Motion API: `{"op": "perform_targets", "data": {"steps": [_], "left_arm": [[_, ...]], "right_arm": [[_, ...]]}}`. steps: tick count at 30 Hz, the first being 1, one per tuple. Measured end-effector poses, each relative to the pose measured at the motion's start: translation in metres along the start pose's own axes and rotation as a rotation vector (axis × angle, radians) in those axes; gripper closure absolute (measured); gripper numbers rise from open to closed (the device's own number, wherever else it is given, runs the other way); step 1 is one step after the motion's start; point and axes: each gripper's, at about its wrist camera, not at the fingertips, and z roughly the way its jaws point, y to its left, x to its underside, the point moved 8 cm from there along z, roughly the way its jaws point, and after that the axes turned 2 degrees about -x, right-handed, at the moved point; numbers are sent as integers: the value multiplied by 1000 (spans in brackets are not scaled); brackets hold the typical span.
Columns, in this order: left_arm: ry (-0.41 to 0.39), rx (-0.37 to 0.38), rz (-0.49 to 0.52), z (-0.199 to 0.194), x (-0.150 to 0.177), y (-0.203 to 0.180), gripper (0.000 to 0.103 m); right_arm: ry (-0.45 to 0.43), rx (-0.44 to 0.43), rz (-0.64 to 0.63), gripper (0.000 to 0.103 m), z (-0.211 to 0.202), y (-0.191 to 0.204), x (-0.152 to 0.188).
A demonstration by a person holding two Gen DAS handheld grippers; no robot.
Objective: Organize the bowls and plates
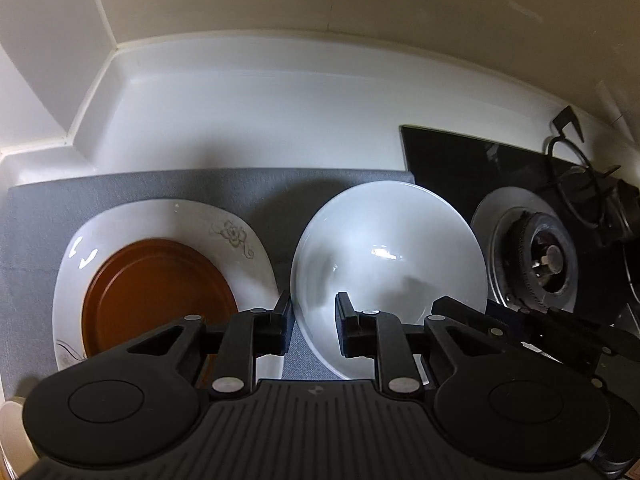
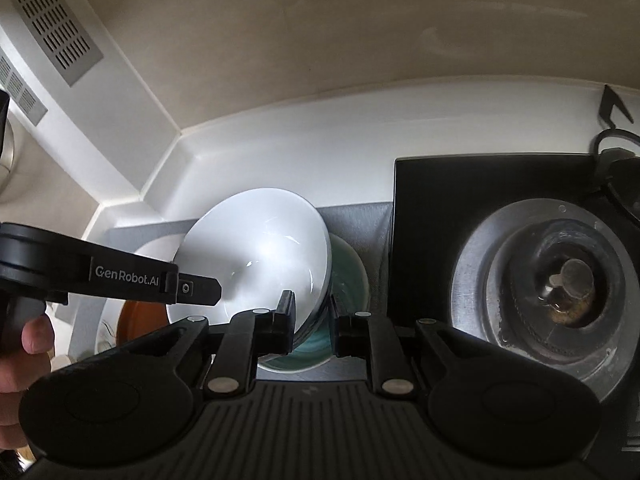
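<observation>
While I am pointing both tools down at the worktop, setting: a grey fabric mat (image 1: pixel 160 188) is lying on the white counter (image 1: pixel 260 120), with a steel gas burner (image 1: pixel 540 260) sitting just beside it.
Large glossy white ceramic bowl (image 1: pixel 392 256): it is tilting on the mat, its lower edge leaning into a teal glazed bowl (image 2: pixel 352 276).
My left gripper (image 1: pixel 314 312): its narrow jaws are straddling the white bowl's near rim. I cannot tell whether the pads are pressing.
My right gripper (image 2: pixel 313 314): its narrow jaws are bracketing the white bowl's edge and the teal bowl behind it. I cannot tell whether they are gripping.
Plates: a round brown plate (image 1: pixel 156 292) is resting on a squarish white plate with a floral print (image 1: pixel 240 232), just beside the white bowl.
My left hand (image 2: pixel 28 344): it is wrapping the left tool's handle.
</observation>
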Motion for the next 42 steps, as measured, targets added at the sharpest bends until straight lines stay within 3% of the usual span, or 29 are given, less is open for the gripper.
{"op": "perform_targets", "data": {"steps": [7,15,21,30,37,39,42], "left_arm": [[11,-64,-24,6,15,2,81],[9,-82,-6,13,17,-4,81],[17,-91,-14,18,17,-4,81],[25,-77,-18,25,19,1,81],[33,-70,-26,29,18,3,81],[43,-62,-44,31,19,5,81],[64,-48,-77,36,21,7,81]], "right_arm": [[38,-30,-76,84,12,-1,4],[51,-27,-123,84,14,-5,3],[78,-69,-10,84,21,-17,7],[82,-131,42,80,17,-23,11],[36,-171,89,80,3,-29,8],[27,-180,116,76,0,-32,6],[36,-181,121,57,6,-34,5]]}}
